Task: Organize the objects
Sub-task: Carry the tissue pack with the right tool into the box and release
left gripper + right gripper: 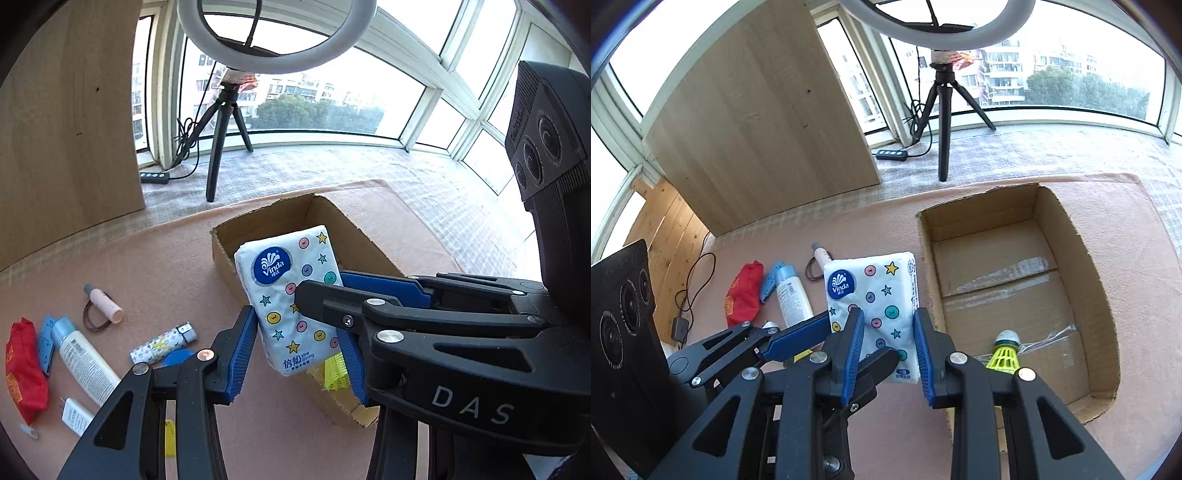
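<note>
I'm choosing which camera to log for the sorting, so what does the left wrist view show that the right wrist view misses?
Only the left wrist view shows the patterned lighter and the small white tube on the mat. Only the right wrist view shows the box floor, with the yellow shuttlecock on it, and the black cable. Both show the tissue pack held by both grippers, the cardboard box, red pouch and ring light tripod.

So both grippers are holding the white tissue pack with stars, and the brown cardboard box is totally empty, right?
Not quite: the brown cardboard box isn't empty. The right wrist view shows a yellow-green shuttlecock inside. Both the left gripper and right gripper do hold the white tissue pack with stars.
</note>
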### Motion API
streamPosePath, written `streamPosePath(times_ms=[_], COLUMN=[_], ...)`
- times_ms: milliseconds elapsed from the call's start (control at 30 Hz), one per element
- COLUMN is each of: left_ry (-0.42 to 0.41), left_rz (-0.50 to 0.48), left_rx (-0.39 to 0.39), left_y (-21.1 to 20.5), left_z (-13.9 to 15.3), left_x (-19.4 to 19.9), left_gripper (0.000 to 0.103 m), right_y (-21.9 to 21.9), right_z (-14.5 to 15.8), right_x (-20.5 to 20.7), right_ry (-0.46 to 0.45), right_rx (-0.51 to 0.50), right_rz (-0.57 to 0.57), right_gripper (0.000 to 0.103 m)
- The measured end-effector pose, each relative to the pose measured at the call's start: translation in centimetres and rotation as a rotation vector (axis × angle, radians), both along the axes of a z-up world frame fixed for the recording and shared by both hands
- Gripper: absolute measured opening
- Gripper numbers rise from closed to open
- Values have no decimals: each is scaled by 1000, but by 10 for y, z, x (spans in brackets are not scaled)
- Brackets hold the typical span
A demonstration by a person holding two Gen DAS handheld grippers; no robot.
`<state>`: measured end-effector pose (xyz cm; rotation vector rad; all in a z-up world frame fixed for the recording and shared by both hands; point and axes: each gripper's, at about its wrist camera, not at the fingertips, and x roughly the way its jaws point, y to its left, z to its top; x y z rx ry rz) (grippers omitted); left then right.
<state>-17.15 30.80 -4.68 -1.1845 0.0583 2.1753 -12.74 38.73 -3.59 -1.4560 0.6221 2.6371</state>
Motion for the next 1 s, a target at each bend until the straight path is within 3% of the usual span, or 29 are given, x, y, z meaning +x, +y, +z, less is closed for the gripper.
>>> streamPosePath(times_ms=[200,400,500,533,567,733,1000], left_ry=[-4,-19,-38,-34,-35,-40,-12], left_rz=[-28,-46,-23,-15,-12,4,81], left_rx=[-12,-20,-29,-31,-36,-45,-42], left_y=[50,55,45,41,37,12,-49], left_z=[-12,-17,-18,-18,-19,-20,-7], left_x=[-14,-21,-26,-26,-27,-26,-17], left_gripper=[48,49,62,62,62,62,62], right_y=[48,61,58,58,57,55,21], right_z=[-8,-14,-14,-14,-14,-12,-6], right_x=[-1,-4,-3,-2,-1,2,3], right_ry=[-4,-11,-5,-1,3,16,28], right_rx=[11,27,53,66,79,51,39], right_rz=[-49,-51,-62,-72,-87,-120,-82], right_gripper=[25,25,36,51,59,59,59])
